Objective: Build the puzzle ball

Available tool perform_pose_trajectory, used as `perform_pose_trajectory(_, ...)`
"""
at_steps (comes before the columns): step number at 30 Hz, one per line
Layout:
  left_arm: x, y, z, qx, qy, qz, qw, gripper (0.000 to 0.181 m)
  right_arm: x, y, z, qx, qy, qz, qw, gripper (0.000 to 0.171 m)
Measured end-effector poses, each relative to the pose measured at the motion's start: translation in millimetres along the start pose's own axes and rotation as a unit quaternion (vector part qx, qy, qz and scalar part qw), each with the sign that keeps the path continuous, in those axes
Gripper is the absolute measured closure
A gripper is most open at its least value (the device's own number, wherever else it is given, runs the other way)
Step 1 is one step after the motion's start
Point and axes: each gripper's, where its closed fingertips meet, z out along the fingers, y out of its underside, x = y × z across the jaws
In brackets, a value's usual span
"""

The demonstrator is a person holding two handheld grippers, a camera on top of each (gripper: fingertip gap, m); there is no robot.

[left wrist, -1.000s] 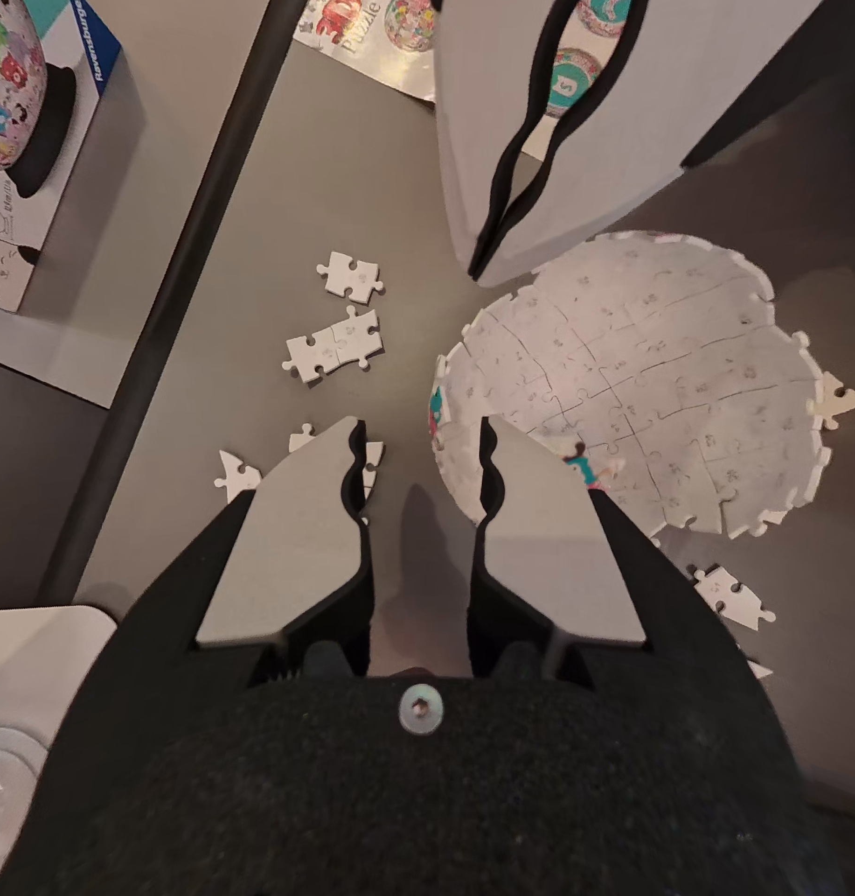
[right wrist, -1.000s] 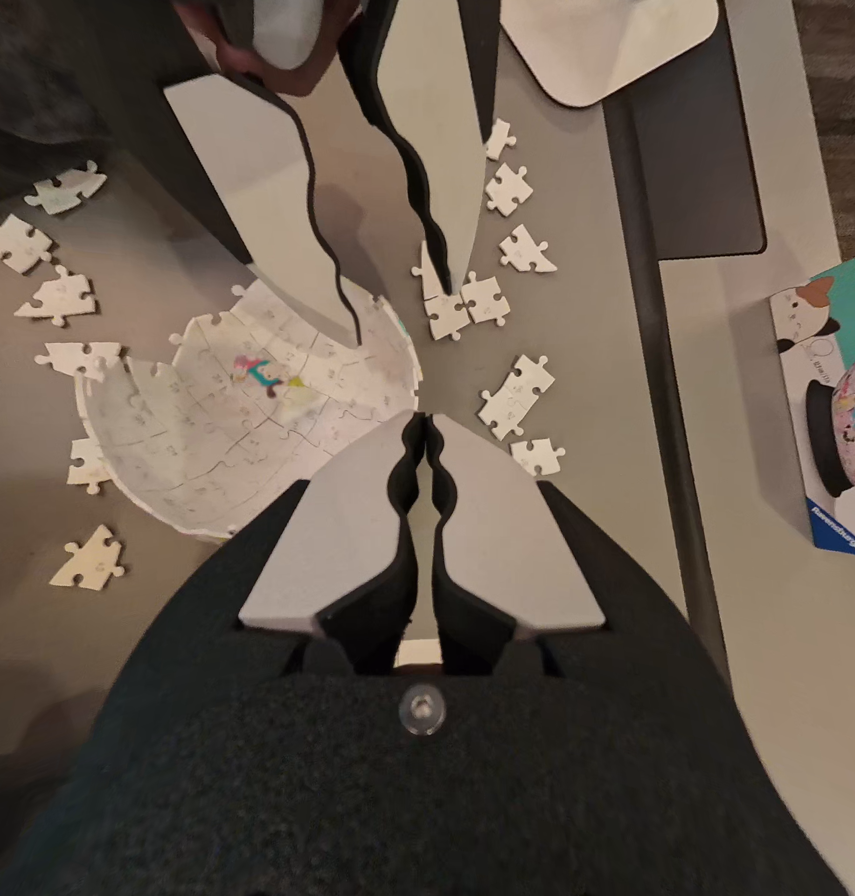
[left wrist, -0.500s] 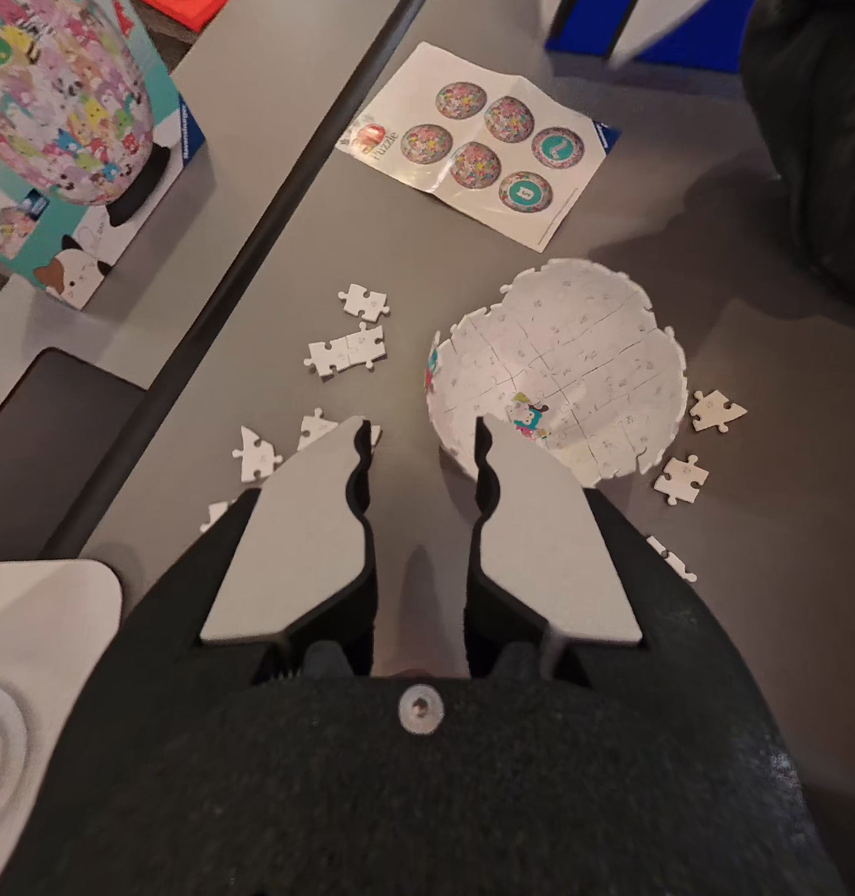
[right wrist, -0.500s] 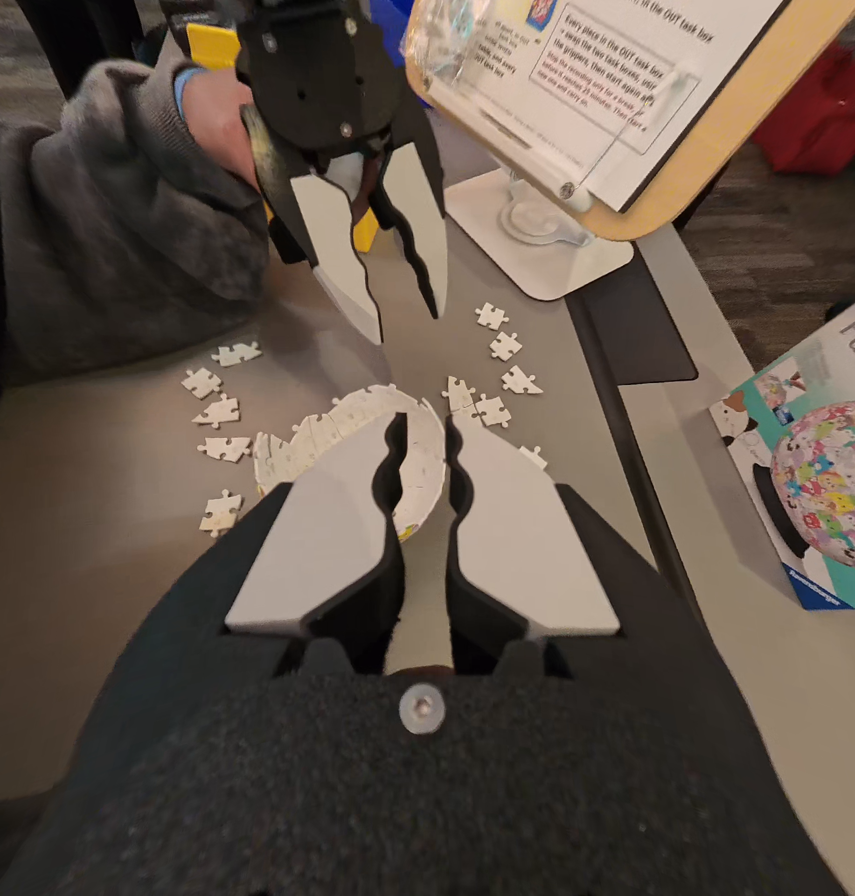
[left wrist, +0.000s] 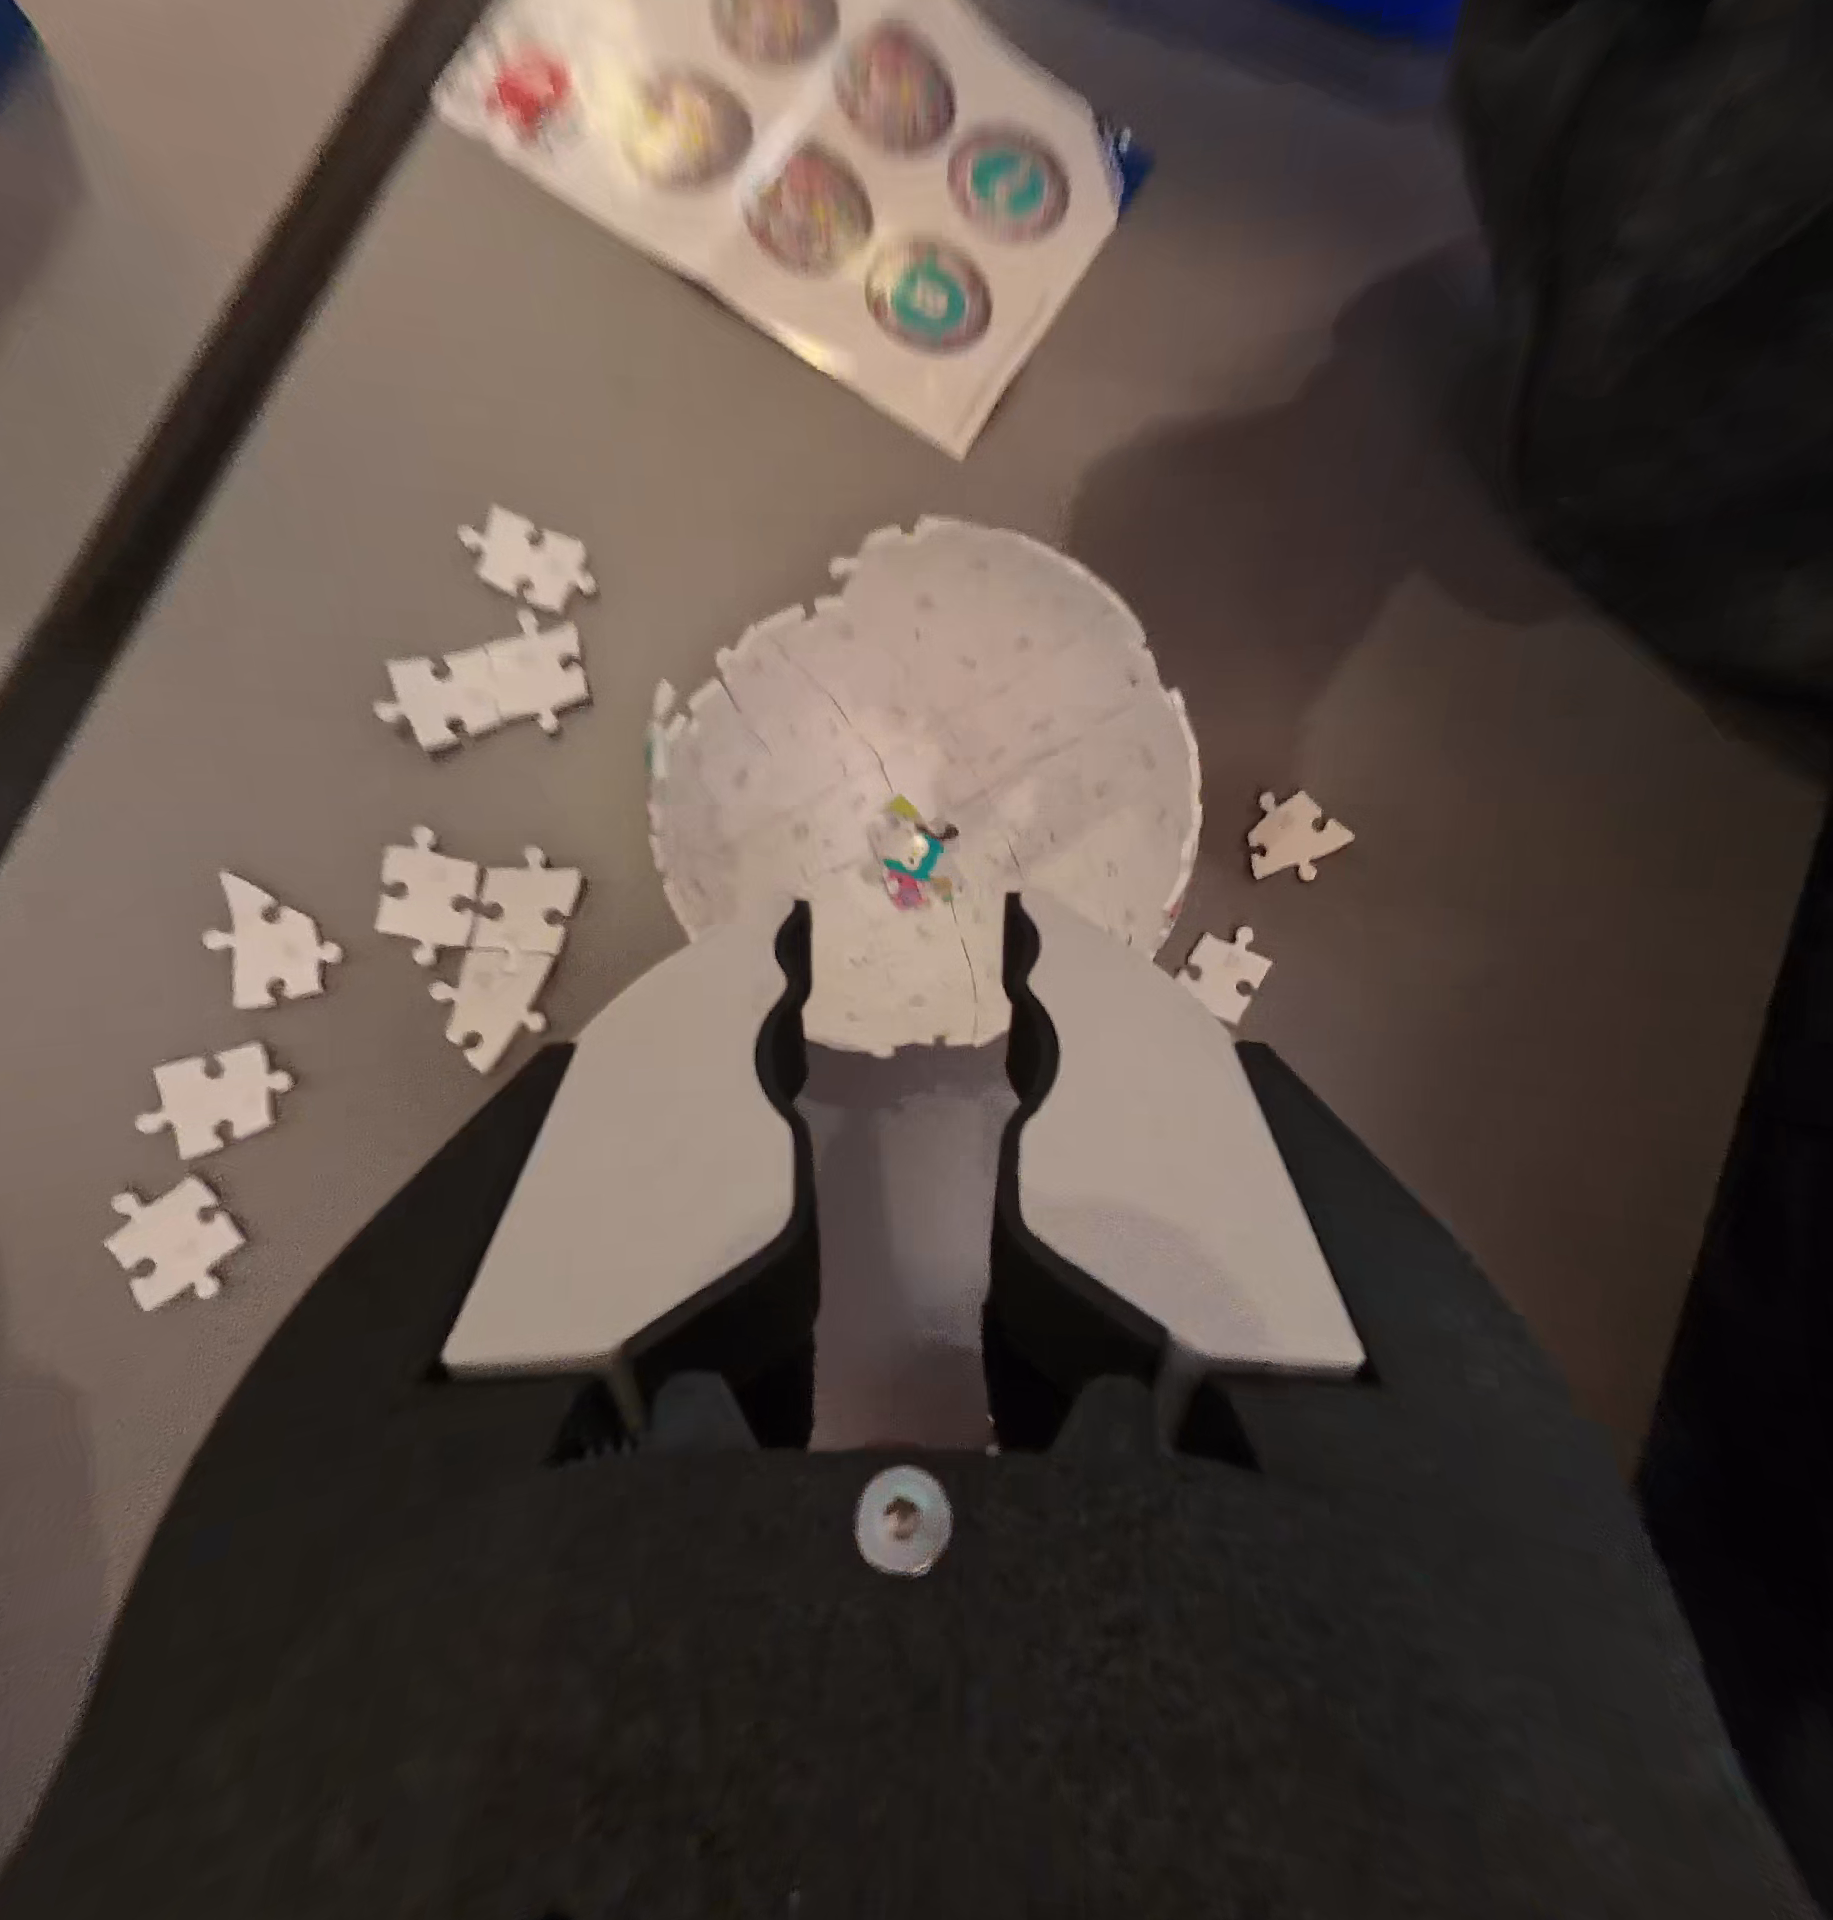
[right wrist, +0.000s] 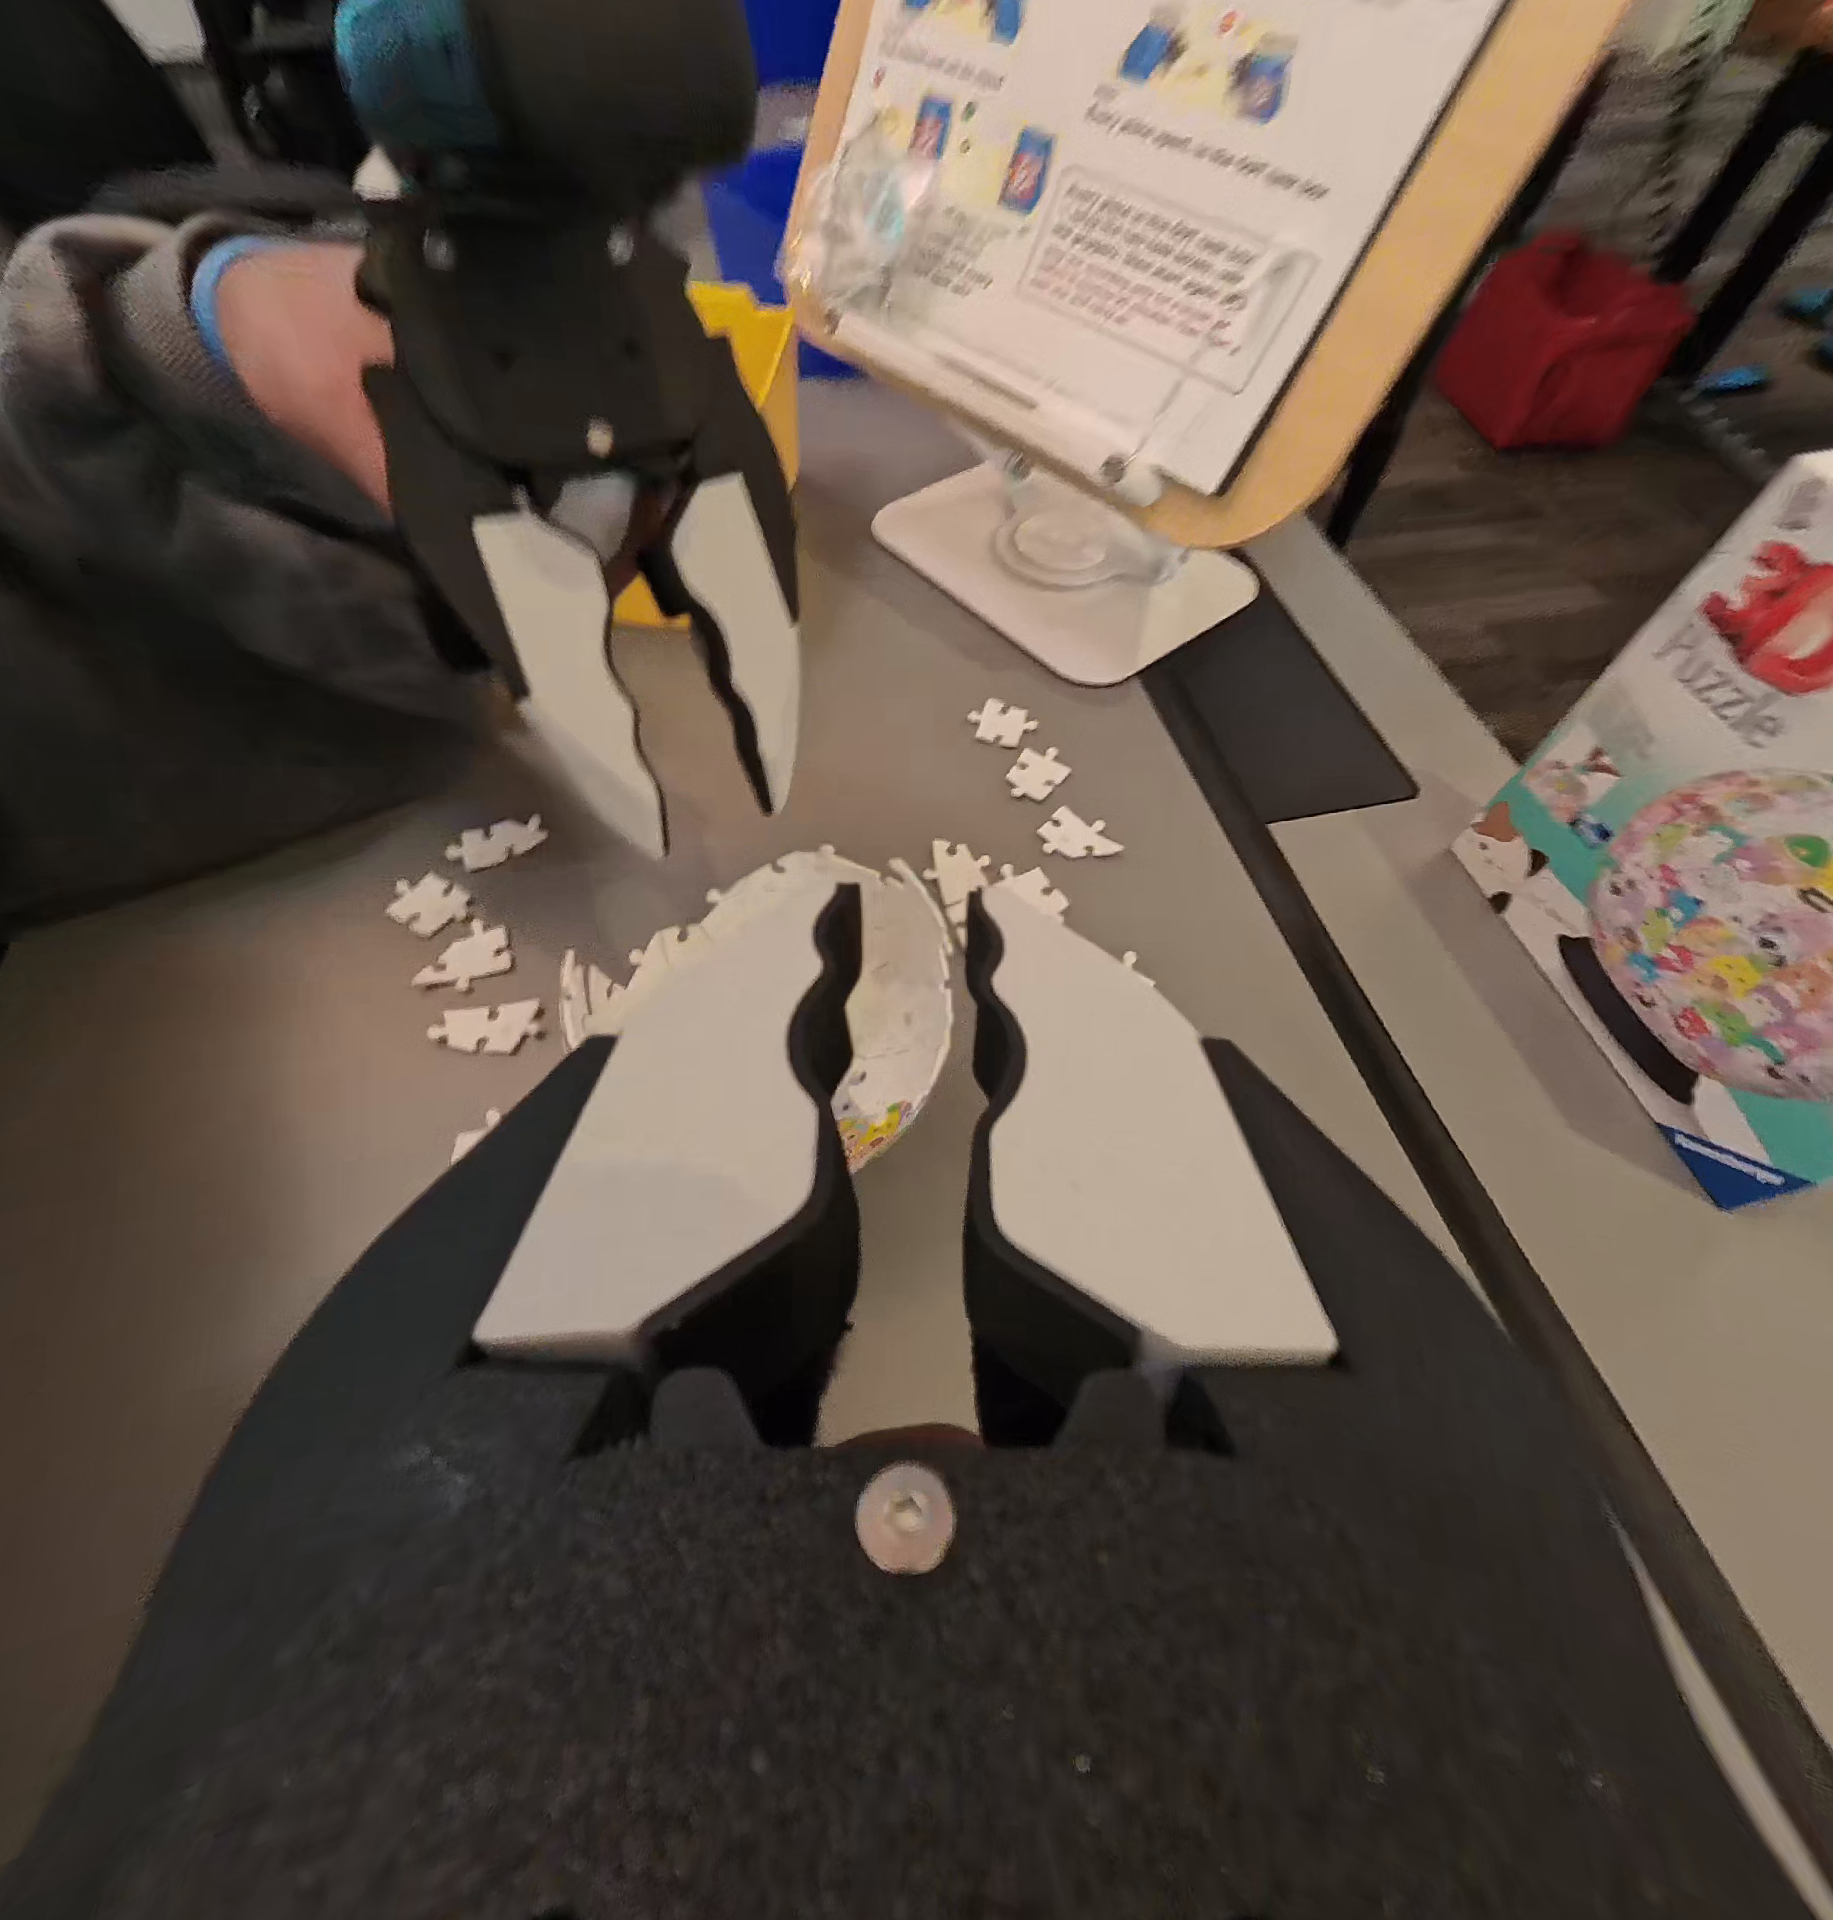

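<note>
Both grippers have lifted away from the half-ball (left wrist: 922, 779); left (left wrist: 904, 920) and right (right wrist: 910, 914) fingers apart, empty. Loose pieces (left wrist: 481, 675) remain on the desk (left wrist: 1411, 935).

Your half-built puzzle ball (left wrist: 922, 769) sits open side up like a white bowl, loose pieces (left wrist: 481, 681) scattered around it.

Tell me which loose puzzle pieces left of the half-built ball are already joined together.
Two clusters: the pair lying level with the ball's upper half, and the three-piece cluster just beside the left gripper's left fingertip. The others around them lie single.
</note>
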Motion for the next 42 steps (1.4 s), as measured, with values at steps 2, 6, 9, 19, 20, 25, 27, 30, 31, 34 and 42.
perform_pose_trajectory(2, 7, 3, 15, -0.047, 0.000, 0.014, 0.999, 0.148, 2, 3, -9, 0.050, 0.016, 0.024, 0.998, 0.152)
perform_pose_trajectory(6, 12, 9, 45, -0.137, 0.017, 0.108, 0.984, 0.148, 11, 15, -18, 0.109, 0.025, 0.033, 0.993, 0.146)
perform_pose_trajectory(9, 9, 9, 60, -0.174, 0.043, 0.135, 0.974, 0.147, -4, 34, -23, 0.107, -0.015, 0.075, 0.991, 0.136)
perform_pose_trajectory(19, 11, 13, 83, -0.203, 0.095, 0.155, 0.962, 0.145, -65, 113, -45, 0.051, -0.007, 0.079, 0.996, 0.136)
perform_pose_trajectory(20, 9, 15, 85, -0.211, 0.094, 0.150, 0.961, 0.141, -69, 114, -45, 0.055, -0.017, 0.088, 0.994, 0.136)
perform_pose_trajectory(25, 3, 17, 91, -0.229, 0.078, 0.142, 0.960, 0.130, -71, 119, -41, 0.043, -0.031, 0.095, 0.994, 0.136)
perform_pose_trajectory(27, 5, 16, 89, -0.228, 0.075, 0.145, 0.960, 0.136, -72, 121, -39, 0.042, -0.039, 0.105, 0.993, 0.136)
perform_pose_trajectory(30, 12, 7, 78, -0.204, 0.080, 0.141, 0.965, 0.138, -74, 123, -37, 0.035, -0.045, 0.108, 0.992, 0.136)
perform_pose_trajectory(31, 13, 3, 73, -0.193, 0.080, 0.136, 0.968, 0.138, -74, 123, -37, 0.034, -0.046, 0.105, 0.993, 0.136)
perform_pose_trajectory(34, 16, -9, 48, -0.140, 0.068, 0.118, 0.981, 0.138, -72, 118, -40, 0.027, -0.038, 0.084, 0.995, 0.136)
perform_pose_trajectory(42, -12, 23, -31, -0.010, -0.110, 0.022, 0.994, 0.135, -67, 77, -25, -0.121, -0.033, -0.083, 0.989, 0.112)
